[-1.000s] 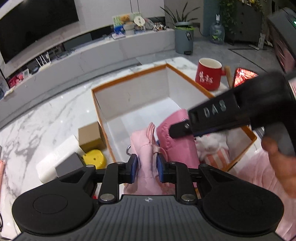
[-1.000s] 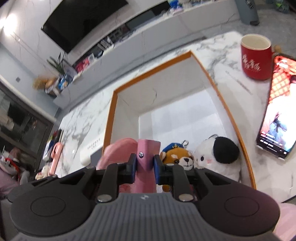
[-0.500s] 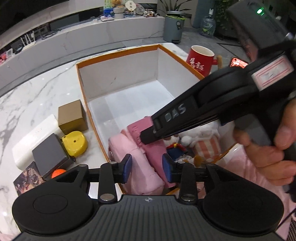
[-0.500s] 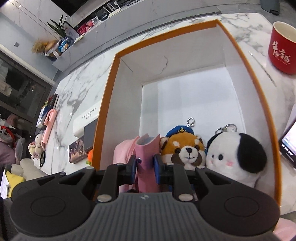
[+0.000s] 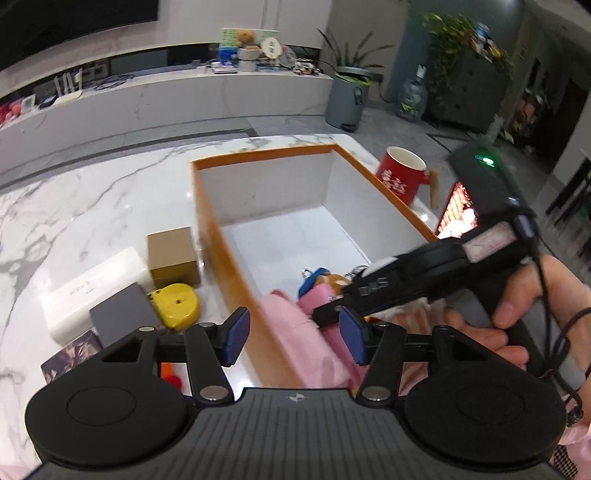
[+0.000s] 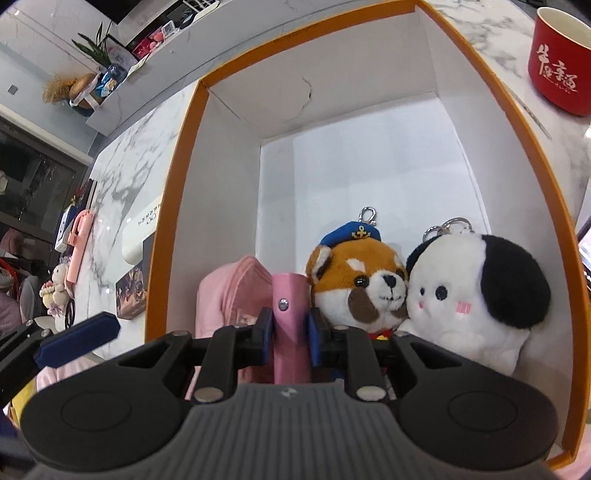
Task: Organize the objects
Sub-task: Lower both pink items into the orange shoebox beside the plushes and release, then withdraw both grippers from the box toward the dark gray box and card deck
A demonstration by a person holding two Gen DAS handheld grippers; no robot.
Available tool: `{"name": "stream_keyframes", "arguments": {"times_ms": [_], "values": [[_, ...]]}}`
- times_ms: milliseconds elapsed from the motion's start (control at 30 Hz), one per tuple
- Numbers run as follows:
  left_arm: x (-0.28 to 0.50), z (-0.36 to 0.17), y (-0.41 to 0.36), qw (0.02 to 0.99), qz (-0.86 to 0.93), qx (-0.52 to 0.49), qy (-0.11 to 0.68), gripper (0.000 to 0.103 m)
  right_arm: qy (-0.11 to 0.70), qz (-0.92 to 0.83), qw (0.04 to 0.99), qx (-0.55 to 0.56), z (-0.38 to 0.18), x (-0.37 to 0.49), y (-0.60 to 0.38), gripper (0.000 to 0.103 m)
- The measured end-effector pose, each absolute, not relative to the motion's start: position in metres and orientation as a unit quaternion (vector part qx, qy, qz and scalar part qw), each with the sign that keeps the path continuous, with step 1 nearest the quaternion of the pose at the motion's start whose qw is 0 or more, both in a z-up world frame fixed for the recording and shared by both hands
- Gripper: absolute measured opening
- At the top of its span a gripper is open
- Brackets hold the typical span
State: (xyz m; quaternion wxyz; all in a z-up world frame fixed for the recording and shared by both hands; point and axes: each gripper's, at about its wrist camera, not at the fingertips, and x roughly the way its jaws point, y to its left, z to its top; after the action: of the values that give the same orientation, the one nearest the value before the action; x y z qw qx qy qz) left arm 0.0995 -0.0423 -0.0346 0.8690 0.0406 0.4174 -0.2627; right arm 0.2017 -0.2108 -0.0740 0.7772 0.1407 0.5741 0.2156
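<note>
two tools over the orange-rimmed white cardboard box [image 6: 177, 206]: the right tool [image 6: 290, 334] pinches a slim, stiff-looking pink snap-buttoned case [image 6: 289, 314] beside the plush toys, best held mid-body, while the left tool [image 5: 293, 338] gapes empty above folded pink cloth [image 5: 295, 332].

Home living room: wall-mounted TV [image 5: 74, 26], marble media console [image 5: 166, 96] (potted plant [image 5: 347, 48] alongside).
</note>
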Motion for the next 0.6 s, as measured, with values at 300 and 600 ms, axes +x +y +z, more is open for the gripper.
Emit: {"name": "stream_keyframes", "arguments": {"times_ms": [300, 600], "values": [[0.111, -0.05, -0.017, 0.861, -0.253, -0.006, 0.441, 0.063, 0.564, 0.205, 0.783, 0.164, -0.058, 0.188, -0.222, 0.026], [0.103, -0.05, -0.002, 0.862, -0.253, -0.016, 0.438, 0.063, 0.554, 0.184, 0.799, 0.144, -0.059, 0.18, -0.219, 0.015]]}}
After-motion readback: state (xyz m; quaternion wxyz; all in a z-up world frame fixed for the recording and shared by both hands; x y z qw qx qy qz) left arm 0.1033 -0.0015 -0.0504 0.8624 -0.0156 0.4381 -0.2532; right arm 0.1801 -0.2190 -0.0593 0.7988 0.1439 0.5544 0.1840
